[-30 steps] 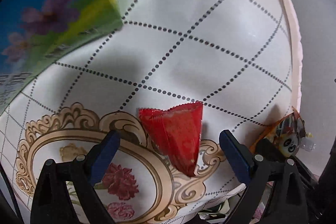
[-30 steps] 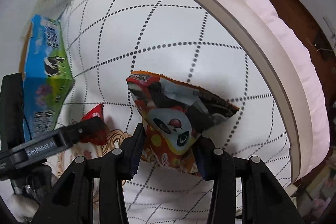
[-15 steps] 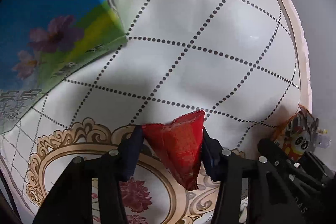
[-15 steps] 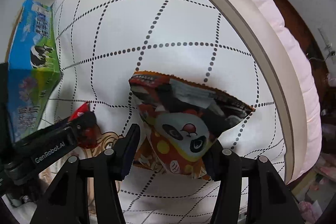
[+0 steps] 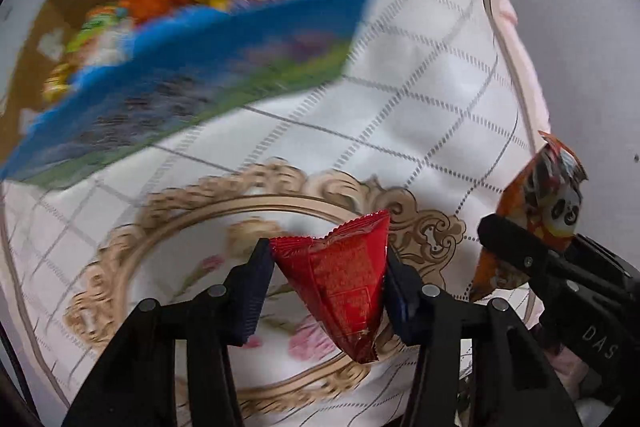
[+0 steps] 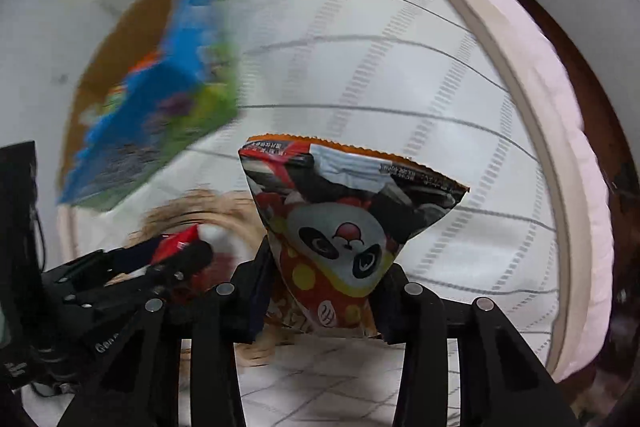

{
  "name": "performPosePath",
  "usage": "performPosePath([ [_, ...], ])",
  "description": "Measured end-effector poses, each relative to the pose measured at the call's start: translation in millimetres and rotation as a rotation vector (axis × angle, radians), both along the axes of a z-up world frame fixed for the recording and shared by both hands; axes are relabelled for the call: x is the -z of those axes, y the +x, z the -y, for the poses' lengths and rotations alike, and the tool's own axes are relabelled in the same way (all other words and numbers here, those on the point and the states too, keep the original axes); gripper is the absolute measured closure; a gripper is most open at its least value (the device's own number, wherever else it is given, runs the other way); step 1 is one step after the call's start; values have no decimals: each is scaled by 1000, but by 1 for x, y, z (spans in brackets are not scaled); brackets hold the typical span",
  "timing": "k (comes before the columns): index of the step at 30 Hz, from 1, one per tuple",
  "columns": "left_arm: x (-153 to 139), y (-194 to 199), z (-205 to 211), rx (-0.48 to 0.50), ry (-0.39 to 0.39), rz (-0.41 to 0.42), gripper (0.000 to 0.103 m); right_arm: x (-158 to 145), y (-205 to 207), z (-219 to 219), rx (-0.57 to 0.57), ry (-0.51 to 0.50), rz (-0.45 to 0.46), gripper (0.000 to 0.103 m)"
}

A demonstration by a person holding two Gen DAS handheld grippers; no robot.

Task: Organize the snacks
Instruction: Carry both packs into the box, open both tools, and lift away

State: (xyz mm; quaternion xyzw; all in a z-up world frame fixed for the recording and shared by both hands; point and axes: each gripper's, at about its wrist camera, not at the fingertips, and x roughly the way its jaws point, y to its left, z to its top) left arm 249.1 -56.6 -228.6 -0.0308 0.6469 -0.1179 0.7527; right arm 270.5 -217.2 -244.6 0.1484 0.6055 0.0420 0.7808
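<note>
Quilted white cloth [image 5: 420,87]; left tongs [image 5: 326,267] pinching red packet [image 5: 340,279]; right tongs [image 6: 326,279] closing on panda packet [image 6: 344,227]; print unreadable.

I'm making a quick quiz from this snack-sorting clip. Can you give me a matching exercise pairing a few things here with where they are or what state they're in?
Things:
1. red packet
2. panda packet
3. blue carton
4. tablecloth

States:
A. open, filled with snacks
B. gripped by the right gripper
C. white with a dotted grid
D. gripped by the left gripper

Pairs: 1-D, 2-B, 3-A, 4-C
</note>
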Motion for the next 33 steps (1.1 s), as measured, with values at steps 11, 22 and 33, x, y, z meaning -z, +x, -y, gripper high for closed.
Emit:
performPosePath([
  [11, -110, 77, -112, -169, -38, 167, 55, -83, 87, -109, -268, 130, 71, 59],
  [22, -66, 215, -197, -286, 19, 22, 54, -63, 249, -192, -408, -25, -48, 59],
  [33, -7, 271, -236, -327, 70, -91, 53, 5, 328, -240, -463, -105, -164, 59],
])
